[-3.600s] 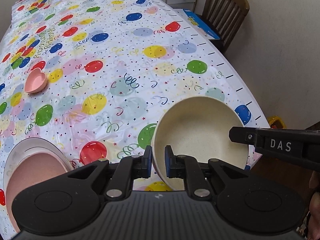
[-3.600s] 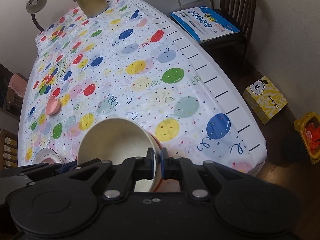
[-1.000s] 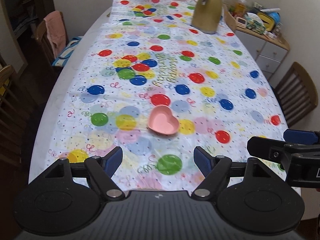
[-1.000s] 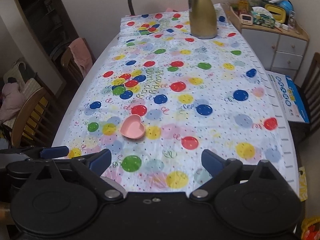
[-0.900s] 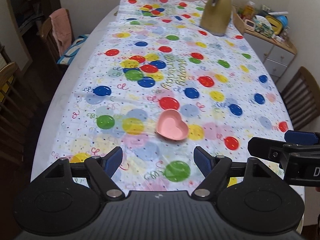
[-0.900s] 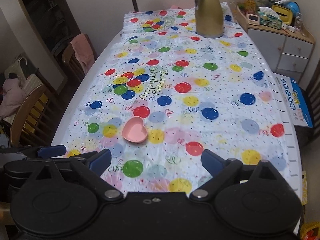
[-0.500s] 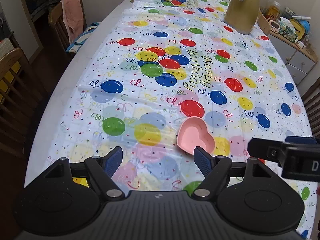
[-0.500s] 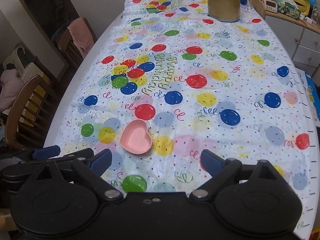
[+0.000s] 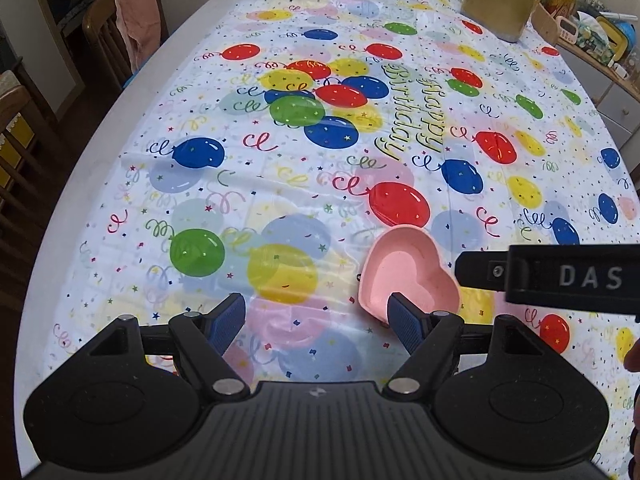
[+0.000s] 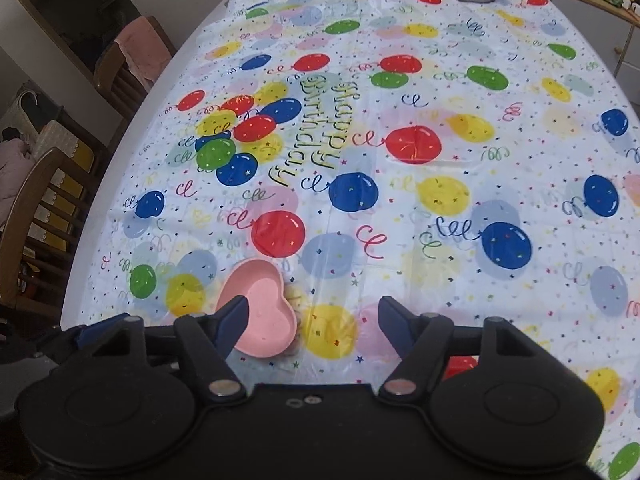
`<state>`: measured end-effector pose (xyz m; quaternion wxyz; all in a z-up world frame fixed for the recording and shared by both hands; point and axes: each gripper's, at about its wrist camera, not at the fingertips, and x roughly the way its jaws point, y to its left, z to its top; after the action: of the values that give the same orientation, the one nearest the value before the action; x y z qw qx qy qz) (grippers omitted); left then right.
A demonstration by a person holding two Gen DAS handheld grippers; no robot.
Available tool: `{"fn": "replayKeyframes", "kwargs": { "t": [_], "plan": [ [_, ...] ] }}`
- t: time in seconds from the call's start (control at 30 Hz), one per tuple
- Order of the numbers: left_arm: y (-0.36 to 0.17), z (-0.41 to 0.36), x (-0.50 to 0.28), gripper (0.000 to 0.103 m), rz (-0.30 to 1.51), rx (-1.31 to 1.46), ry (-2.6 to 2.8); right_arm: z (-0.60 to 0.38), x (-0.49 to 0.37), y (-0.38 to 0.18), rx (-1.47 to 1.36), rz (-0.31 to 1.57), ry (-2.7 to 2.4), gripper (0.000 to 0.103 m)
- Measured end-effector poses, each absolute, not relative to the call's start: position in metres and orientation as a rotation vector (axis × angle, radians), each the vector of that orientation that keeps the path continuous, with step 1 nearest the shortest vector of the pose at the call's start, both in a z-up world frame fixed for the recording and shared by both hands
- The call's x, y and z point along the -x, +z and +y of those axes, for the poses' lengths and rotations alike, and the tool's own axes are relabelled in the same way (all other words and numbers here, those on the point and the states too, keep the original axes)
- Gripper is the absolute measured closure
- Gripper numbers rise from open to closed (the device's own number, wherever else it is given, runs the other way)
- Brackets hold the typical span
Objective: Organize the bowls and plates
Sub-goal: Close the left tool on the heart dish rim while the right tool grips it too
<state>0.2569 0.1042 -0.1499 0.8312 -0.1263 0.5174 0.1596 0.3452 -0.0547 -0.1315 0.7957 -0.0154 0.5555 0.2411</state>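
Left wrist: balloon-print tablecloth (image 9: 320, 160), wooden chair (image 9: 116, 36).

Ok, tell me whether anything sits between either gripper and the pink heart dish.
Nothing visible does. The heart dish lies alone on the tablecloth, just ahead of the open left gripper and open right gripper, whose jaws have just been closing with nothing between them.

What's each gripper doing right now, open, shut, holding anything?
Left gripper: open, empty; pink heart-shaped bowl by its right finger.
Right gripper: open, empty, jaws just been closing.
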Motion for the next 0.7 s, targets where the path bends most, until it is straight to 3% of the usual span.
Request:
{"fn": "replayKeyframes", "kwargs": {
  "t": [0.33,0.53,0.57,0.63,0.7],
  "plan": [
    [-0.166,0.106,-0.269,0.028,1.102,0.287,0.328,-0.037,-0.355,-0.163,0.061,1.241,0.534,0.057],
    [-0.173,0.111,-0.273,0.053,1.112,0.327,0.324,-0.033,-0.361,-0.171,0.045,1.259,0.556,0.078],
    [-0.173,0.111,-0.273,0.056,1.109,0.330,0.324,-0.032,-0.361,-0.171,0.044,1.261,0.564,0.081],
    [-0.172,0.112,-0.273,0.071,1.102,0.351,0.311,-0.031,-0.362,-0.171,0.035,1.262,0.574,0.085],
    [-0.171,0.113,-0.274,0.076,1.103,0.385,0.303,-0.031,-0.362,-0.171,0.024,1.257,0.580,0.089]
  ]
}}
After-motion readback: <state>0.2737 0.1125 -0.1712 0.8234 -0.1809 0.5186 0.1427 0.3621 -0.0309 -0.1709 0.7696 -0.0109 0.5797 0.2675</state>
